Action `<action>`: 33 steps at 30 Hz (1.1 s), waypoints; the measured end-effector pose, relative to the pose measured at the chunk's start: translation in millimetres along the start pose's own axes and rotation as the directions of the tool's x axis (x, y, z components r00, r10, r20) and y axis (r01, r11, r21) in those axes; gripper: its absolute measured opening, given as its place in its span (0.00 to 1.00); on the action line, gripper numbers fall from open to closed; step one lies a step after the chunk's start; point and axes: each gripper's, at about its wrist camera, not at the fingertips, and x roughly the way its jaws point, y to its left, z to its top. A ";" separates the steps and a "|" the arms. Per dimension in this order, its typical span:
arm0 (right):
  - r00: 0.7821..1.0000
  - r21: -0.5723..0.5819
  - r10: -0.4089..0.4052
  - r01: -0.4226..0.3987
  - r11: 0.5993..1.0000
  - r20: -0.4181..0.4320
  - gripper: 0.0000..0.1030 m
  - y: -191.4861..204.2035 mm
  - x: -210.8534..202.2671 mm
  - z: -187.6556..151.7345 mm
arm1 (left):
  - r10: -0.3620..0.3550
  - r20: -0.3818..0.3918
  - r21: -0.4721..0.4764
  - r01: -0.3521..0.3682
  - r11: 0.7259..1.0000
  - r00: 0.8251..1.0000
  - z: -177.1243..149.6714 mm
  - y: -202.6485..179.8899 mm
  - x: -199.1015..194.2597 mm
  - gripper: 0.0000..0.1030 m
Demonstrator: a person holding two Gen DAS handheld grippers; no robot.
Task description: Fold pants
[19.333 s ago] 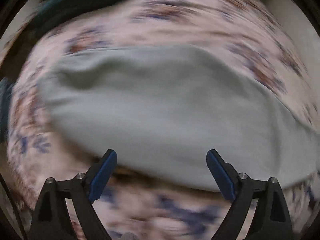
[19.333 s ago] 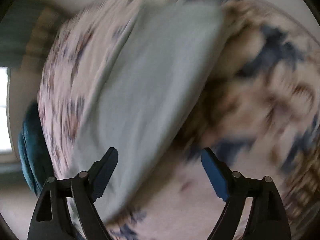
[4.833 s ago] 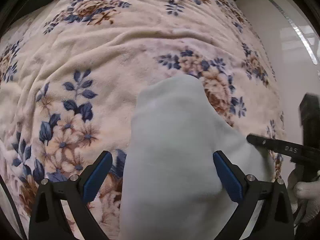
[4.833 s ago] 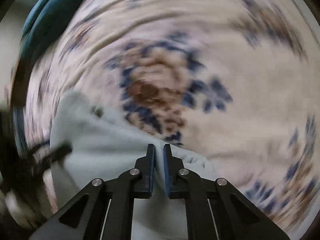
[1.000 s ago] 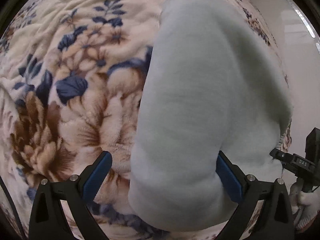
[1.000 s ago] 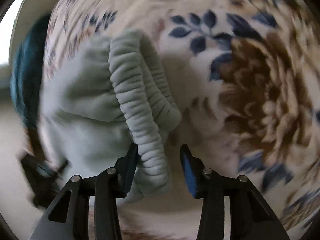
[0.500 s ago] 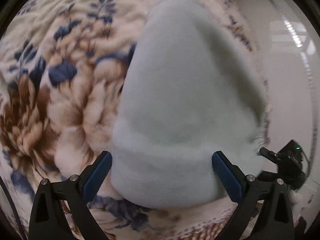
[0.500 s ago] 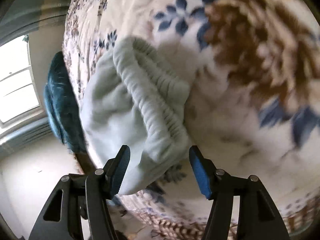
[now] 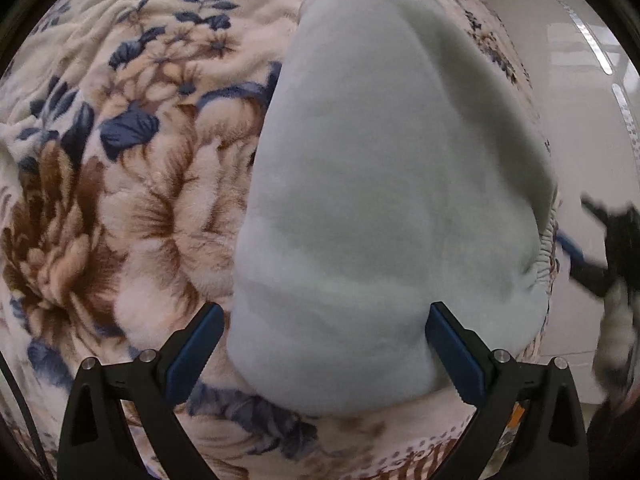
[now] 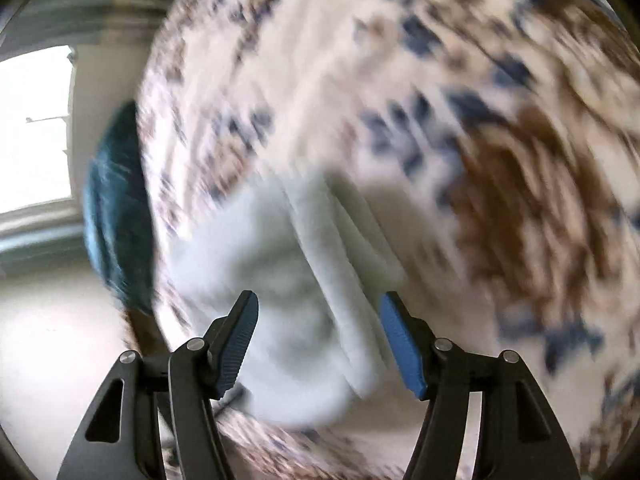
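The pale mint fleece pants (image 9: 380,184) lie folded into a thick stack on the floral blanket (image 9: 120,168). My left gripper (image 9: 324,348) is open, its blue pads either side of the stack's near end, holding nothing. In the right wrist view the pants (image 10: 288,300) are blurred, with the gathered waistband edge facing me. My right gripper (image 10: 320,336) is open and empty, just off the bundle. It also shows at the right edge of the left wrist view (image 9: 600,248), blurred, beside the waistband.
The bed edge runs along the right of the left wrist view, with pale glossy floor (image 9: 588,92) beyond. A teal cushion (image 10: 116,208) sits at the blanket's far edge, near a bright window (image 10: 32,128).
My right gripper has opened wider and pulled back from the waistband, swinging fast. My left gripper stays open around the stack and has shifted slightly.
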 end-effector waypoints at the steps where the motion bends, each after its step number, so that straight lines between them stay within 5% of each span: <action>1: 1.000 -0.004 0.016 -0.016 1.000 -0.012 0.64 3.3 5.8 14.3 | 0.004 -0.001 -0.005 -0.004 1.000 1.000 6.0 -4.3 2.2 1.00; 6: 0.983 -0.228 -0.134 0.103 0.968 -0.127 0.65 53.9 76.5 68.3 | 0.009 0.016 -0.016 -0.009 1.000 1.000 10.5 -11.8 7.0 1.00; 9: 0.927 -0.404 -0.316 0.215 0.889 -0.202 0.49 66.9 115.9 77.2 | 0.022 0.016 -0.024 -0.021 0.999 1.000 19.4 -25.3 16.3 1.00; 11: 0.909 -0.480 -0.379 0.258 0.839 -0.175 0.42 74.3 111.5 78.2 | 0.030 0.021 -0.038 -0.029 0.999 0.999 22.0 -31.7 11.0 1.00; 14: 0.916 -0.526 -0.402 0.332 0.783 -0.020 0.35 100.4 80.8 81.2 | 0.049 0.059 -0.021 -0.048 0.999 0.997 29.2 -49.1 -4.3 1.00; 16: 0.938 -0.531 -0.345 0.278 0.801 -0.029 0.51 110.5 67.6 84.1 | 0.049 0.112 -0.008 -0.048 0.999 0.992 37.7 -64.0 -18.7 1.00; 18: 0.950 -0.513 -0.285 0.184 0.839 -0.127 0.68 111.7 80.1 89.2 | 0.041 0.160 0.014 -0.043 0.999 0.986 52.0 -78.6 -27.9 1.00; 21: 0.901 -0.547 -0.381 0.218 0.809 -0.205 0.66 112.4 131.0 86.2 | 0.038 0.204 0.062 -0.052 0.997 0.978 73.3 -98.6 -30.0 1.00; 23: 0.888 -0.560 -0.385 0.191 0.806 -0.252 0.33 111.6 156.4 76.8 | 0.031 0.211 0.079 -0.049 0.996 0.977 85.9 -103.2 -24.6 1.00; 25: 0.885 -0.592 -0.421 0.235 0.771 -0.197 0.19 121.3 155.4 69.2 | 0.043 0.204 0.093 -0.063 0.994 0.978 94.2 -105.4 -15.7 1.00; 29: 0.904 -0.617 -0.425 0.308 0.724 -0.047 0.12 134.4 126.9 69.7 | 0.083 0.197 0.121 -0.108 0.987 0.977 97.6 -99.5 2.0 1.00; 30: 0.891 -0.608 -0.453 0.368 0.703 0.016 0.01 131.5 122.4 75.3 | 0.096 0.191 0.126 -0.121 0.985 0.977 97.7 -99.3 5.7 1.00; 31: 0.876 -0.597 -0.481 0.396 0.697 0.018 0.01 125.5 117.5 82.3 | 0.099 0.188 0.125 -0.124 0.984 0.977 98.2 -98.0 7.6 1.00; 33: 0.880 -0.497 -0.472 0.385 0.777 -0.057 0.01 100.0 120.5 98.3 | 0.086 0.186 0.120 -0.110 0.987 0.979 96.7 -97.7 2.7 1.00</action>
